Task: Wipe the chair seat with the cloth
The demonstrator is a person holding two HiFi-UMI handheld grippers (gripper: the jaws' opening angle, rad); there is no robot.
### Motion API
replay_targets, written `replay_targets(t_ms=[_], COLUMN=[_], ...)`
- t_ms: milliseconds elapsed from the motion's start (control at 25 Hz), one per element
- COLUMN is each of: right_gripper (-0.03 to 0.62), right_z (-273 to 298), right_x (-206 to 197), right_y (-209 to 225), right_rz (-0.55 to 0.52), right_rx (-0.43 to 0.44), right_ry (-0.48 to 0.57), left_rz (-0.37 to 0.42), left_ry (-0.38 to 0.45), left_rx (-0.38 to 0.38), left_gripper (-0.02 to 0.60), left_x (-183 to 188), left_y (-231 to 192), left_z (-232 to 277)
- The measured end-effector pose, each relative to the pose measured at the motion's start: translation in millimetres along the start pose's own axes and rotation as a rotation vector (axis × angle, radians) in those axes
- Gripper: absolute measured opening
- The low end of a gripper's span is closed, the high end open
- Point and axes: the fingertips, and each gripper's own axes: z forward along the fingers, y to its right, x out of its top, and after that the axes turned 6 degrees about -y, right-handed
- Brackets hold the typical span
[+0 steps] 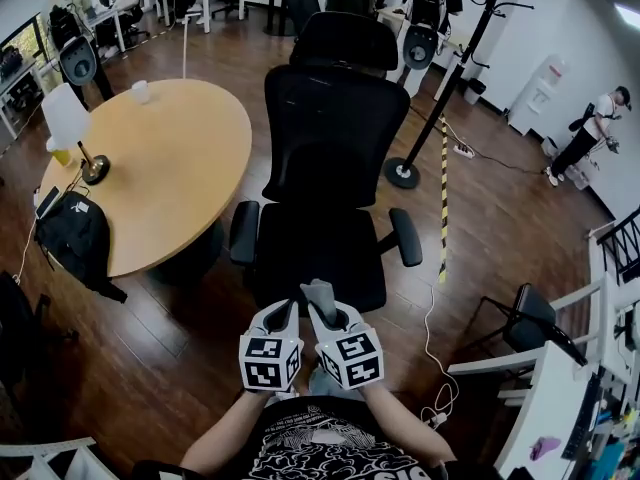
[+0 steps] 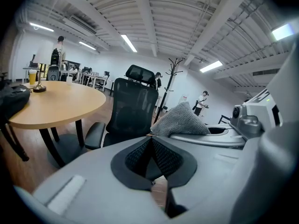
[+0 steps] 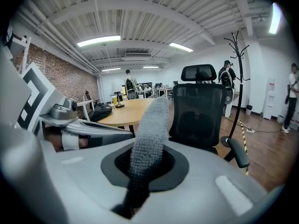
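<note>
Where the head view looks steeply down, the left gripper (image 1: 283, 316) and right gripper (image 1: 325, 313) sit side by side over the front edge of the seat (image 1: 320, 248) of a black mesh office chair (image 1: 335, 128); a grey cloth (image 1: 318, 292) sticks up from the right gripper's fingers; a round wooden surface (image 1: 170, 168) left of the office chair carries a lamp (image 1: 68, 118), with a black bag (image 1: 75, 236) at its near edge; a coat stand (image 1: 470, 43) rises behind. Where the left gripper view looks along its fingers (image 2: 163, 157), they are pressed together with nothing between them; the cloth (image 2: 180, 120) shows just to the right, the office chair (image 2: 133, 111) beyond. Where the right gripper view looks along its own fingers, they pinch the cloth (image 3: 149, 129), which stands upright between them as a folded ridge; the office chair (image 3: 196, 106) stands ahead to the right.
</note>
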Motion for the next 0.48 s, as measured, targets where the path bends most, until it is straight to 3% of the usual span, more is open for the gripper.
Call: replay_targets(t_ms=[480], right_gripper=[0.015], right_z=[73], right_x=[32], right_y=[35], right_rz=[-0.076], right_rx=[0.075], right_ry=[-0.021], left_rz=[-0.046], left_ry=[0.015], left_rx=[0.078], left_gripper=[0.003], left_x=[34], left_y=[-44], left_z=[52])
